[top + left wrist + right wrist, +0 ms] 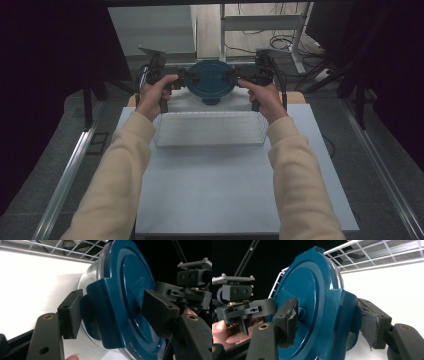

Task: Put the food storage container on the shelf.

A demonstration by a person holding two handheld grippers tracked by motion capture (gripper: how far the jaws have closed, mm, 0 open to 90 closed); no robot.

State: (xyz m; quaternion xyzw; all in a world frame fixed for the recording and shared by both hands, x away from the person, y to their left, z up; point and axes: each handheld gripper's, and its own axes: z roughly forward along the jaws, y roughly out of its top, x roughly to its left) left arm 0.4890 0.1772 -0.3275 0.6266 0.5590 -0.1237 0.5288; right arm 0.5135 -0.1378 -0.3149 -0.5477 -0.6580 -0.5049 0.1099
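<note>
Round clear container with blue lid (212, 79), held off the surface above the table's far edge, just beyond the wire basket (209, 129). Lid faces the person; the latch tabs sit at its sides. Left gripper (189, 78) pinches the left tab, right gripper (235, 77) the right one, pads either side of the rim. Contents not visible, possibly empty. Step in hand looks like carrying it two-handed. Next move likely calls for level, matched travel toward basket or table (225, 190).
</note>
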